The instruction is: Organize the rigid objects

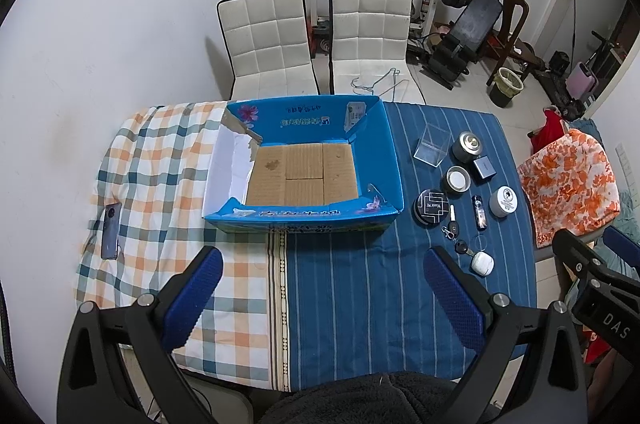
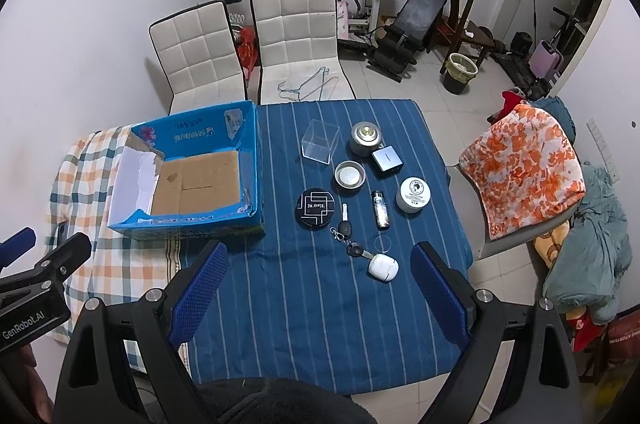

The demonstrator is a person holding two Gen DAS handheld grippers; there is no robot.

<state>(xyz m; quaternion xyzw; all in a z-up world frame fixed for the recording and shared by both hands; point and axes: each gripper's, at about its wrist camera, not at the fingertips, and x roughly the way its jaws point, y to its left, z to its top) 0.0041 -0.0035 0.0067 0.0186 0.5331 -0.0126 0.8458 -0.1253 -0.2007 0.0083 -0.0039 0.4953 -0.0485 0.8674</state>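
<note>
- Currently no item is stowed: the blue cardboard box (image 2: 192, 179) stands empty at the worktop's far left.
- Left claw (image 1: 320, 300) and right claw (image 2: 320, 288) hang above the near edge, jaws wide apart, holding nothing.
- Small items lie grouped towards the far right corner: white earbud case (image 2: 383, 268), keys (image 2: 346, 234), black round tin (image 2: 315, 211), white jar (image 2: 414, 194).
- Probable next move: lower the right claw over the earbud case, the nearest item, and close on it.
</note>
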